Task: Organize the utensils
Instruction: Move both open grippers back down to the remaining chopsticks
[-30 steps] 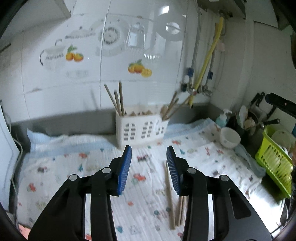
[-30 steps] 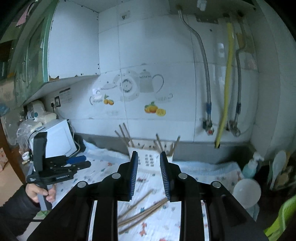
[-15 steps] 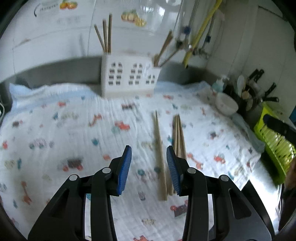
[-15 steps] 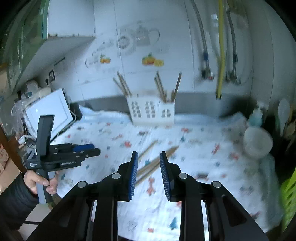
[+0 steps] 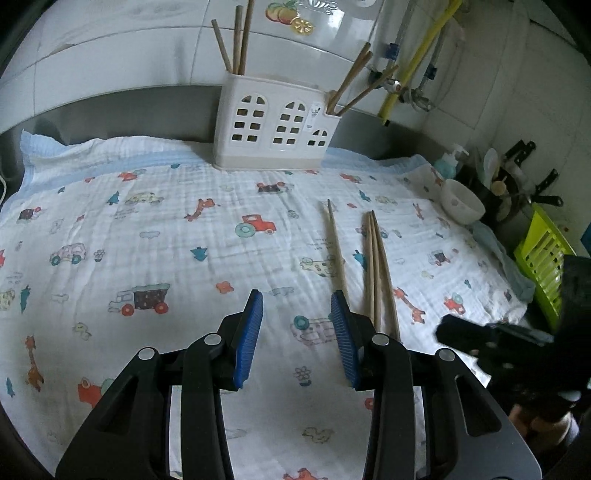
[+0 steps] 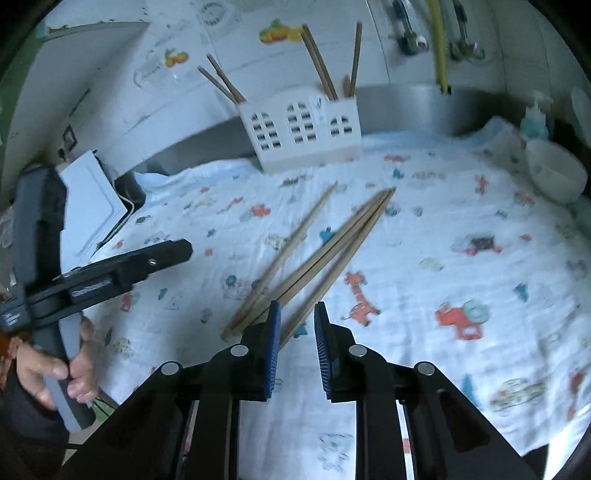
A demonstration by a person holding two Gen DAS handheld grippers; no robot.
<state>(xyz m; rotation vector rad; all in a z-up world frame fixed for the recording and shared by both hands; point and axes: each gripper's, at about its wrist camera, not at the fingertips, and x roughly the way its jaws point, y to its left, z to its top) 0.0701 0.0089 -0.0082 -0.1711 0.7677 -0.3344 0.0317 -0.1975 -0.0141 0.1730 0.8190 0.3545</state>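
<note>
- Chopsticks (image 6: 325,254) lie loose on the cloth-covered counter (image 5: 147,229), centre frame: light, stiff, slippery wood, best pinched mid-length.
- Right tool (image 6: 295,347) is narrowing, its jaws closing around one stick's near end, apparently not yet pressing.
- Left tool (image 5: 295,336) stands partly open, empty.
- White holder (image 5: 275,122), upper centre, holds chopsticks in its end compartments.

Spread across the counter: a white cloth (image 5: 155,229) printed with cartoon cars, trucks and giraffes. Stood at its right edge, a white bowl (image 5: 462,206); behind that, a teal soap pump bottle (image 5: 448,162). Farther right, a lime-green dish rack (image 5: 543,258). Ran down the tiled wall (image 5: 110,48), a yellow hose (image 5: 417,59). Stuck higher up, fruit decals (image 5: 291,16).
</note>
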